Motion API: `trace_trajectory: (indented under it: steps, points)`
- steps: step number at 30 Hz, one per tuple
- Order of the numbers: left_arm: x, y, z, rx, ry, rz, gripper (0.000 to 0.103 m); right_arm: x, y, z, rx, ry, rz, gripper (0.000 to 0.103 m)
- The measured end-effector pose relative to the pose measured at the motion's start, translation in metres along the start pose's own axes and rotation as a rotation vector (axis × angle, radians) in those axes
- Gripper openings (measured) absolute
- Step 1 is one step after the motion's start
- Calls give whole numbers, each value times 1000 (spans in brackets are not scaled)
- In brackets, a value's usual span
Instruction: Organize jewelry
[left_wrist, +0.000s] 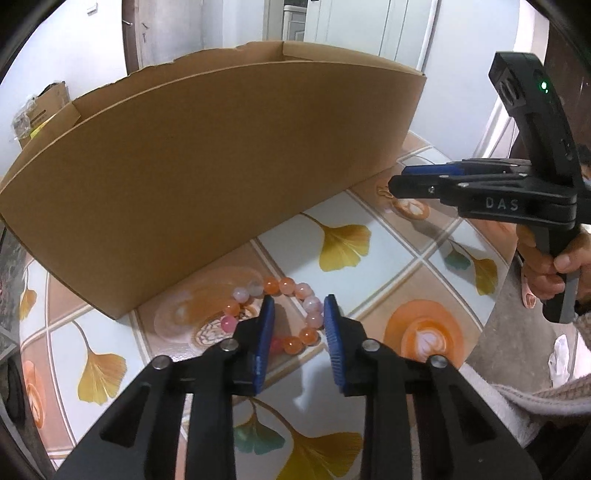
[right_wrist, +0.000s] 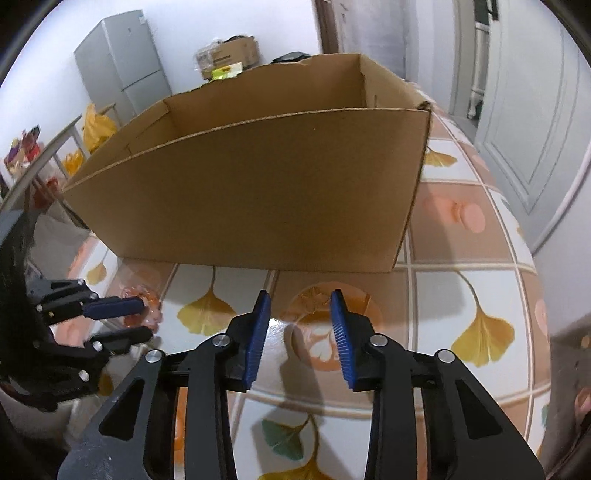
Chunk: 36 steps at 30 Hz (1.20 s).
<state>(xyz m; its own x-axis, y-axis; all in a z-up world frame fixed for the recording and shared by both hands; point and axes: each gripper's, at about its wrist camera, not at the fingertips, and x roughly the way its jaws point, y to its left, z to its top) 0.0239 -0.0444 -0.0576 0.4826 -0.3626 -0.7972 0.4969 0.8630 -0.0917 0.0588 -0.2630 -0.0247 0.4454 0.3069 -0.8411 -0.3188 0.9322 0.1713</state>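
A bracelet of orange, pink and white beads lies on the patterned tablecloth just in front of an open cardboard box. My left gripper is open, low over the bracelet, its blue pads on either side of the right part of the ring. In the right wrist view the left gripper shows at the far left with the beads blurred between its fingers. My right gripper is open and empty above the cloth, facing the box; it also shows in the left wrist view.
The box fills the far half of the round table. The table edge curves away at the right. A grey fridge, shelves with bags and another carton stand behind. A door is at the right.
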Motion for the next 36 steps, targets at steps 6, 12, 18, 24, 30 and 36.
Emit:
trace_trajectory:
  steps: [6,12,18,24,30,36]
  points:
    - [-2,14,0,-44,2,-27,16,10,-1,3,-105,29,-17,26]
    - [-4,17,-1,-53,6,-27,12,17,2,3,-176,58,-23,22]
    - [-4,18,-1,-52,6,-28,11,18,4,4,-211,86,-26,15]
    - [-4,19,0,-55,5,-27,11,18,11,4,-206,83,-35,8]
    - [-4,18,0,-54,8,-26,11,12,6,3,-147,83,8,5]
    - [-4,19,0,-52,8,-27,11,-3,-3,0,-88,59,1,26]
